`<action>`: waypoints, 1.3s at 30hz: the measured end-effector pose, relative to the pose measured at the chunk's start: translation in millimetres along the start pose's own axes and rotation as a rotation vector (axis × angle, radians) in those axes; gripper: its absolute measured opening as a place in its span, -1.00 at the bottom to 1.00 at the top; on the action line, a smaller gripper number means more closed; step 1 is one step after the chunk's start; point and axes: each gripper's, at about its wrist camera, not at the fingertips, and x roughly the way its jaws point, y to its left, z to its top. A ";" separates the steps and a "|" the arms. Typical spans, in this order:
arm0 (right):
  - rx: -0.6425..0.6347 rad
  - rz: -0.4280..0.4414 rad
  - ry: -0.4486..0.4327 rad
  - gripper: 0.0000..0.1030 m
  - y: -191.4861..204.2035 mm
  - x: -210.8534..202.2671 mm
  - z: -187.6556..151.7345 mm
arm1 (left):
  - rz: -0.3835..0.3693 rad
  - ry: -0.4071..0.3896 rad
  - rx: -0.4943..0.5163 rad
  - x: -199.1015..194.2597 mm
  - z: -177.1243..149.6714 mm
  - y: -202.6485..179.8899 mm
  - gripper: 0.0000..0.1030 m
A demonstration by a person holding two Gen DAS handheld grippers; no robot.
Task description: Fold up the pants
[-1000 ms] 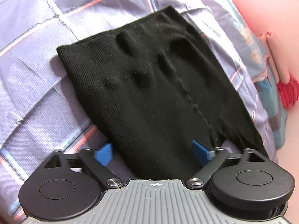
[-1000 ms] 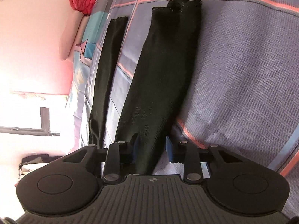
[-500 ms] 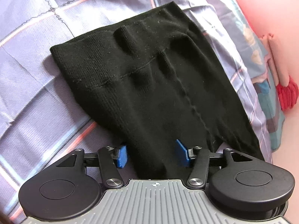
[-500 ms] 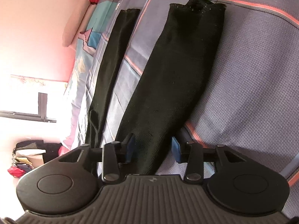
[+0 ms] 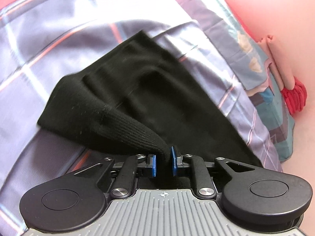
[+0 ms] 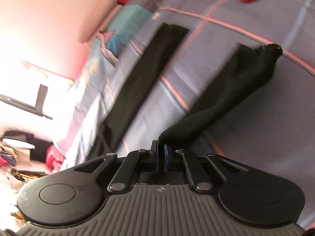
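both sets of jaws have just been closing on the black pants (image 5: 141,90), which lie on the plaid bedsheet (image 5: 49,45). the left gripper (image 5: 163,162) now pinches a bunched ridge of knit near the waist end, where a second ago its pads stood wide either side. the right gripper (image 6: 160,157) is clamped on the nearer leg, pulling it up off the sheet (the other leg lies flat). likely the lift for the first fold.

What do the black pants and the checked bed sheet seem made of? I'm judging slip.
Black pants: ribbed, matte, probably stretchy knit; fine ribs show near the left gripper. Checked bed sheet: seemingly thin woven cotton-like cloth, faint sheen, sharp creases.
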 end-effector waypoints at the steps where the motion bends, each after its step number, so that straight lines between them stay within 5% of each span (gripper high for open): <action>1: 0.000 0.009 -0.007 -0.85 4.5 2.7 5.9 | 0.000 -0.004 0.010 3.1 7.2 -7.5 0.68; 14: -0.025 0.008 -0.009 -0.96 59.0 113.4 105.2 | 0.055 0.050 0.095 100.9 96.9 -68.1 0.70; 21: -0.125 -0.059 -0.039 -0.85 70.8 147.7 139.6 | -0.004 0.124 0.055 113.0 125.7 -61.7 0.93; 22: -0.169 -0.065 -0.047 -0.70 74.4 145.3 139.0 | -0.021 0.128 0.047 111.9 126.3 -58.9 0.89; 25: -0.403 -0.087 -0.054 0.24 92.4 130.8 123.1 | -0.036 0.164 0.111 111.3 123.7 -58.0 0.96; 27: -0.558 -0.170 -0.073 0.43 101.4 122.4 108.2 | 0.001 0.152 0.130 106.4 123.1 -54.8 1.00; 32: -0.532 -0.341 -0.151 0.40 73.8 108.2 105.5 | -0.039 0.118 0.017 98.5 127.8 -34.3 1.00; 37: -0.638 -0.450 -0.104 0.19 68.7 136.8 99.2 | -0.023 0.102 0.030 95.8 122.0 -36.1 1.00; 38: -0.652 -0.476 -0.087 -0.12 68.3 147.1 97.8 | -0.022 0.101 0.032 97.1 121.0 -36.6 1.00; 39: -0.680 -0.498 -0.088 -0.24 66.6 154.8 94.6 | -0.016 0.101 0.034 100.1 120.5 -37.9 1.00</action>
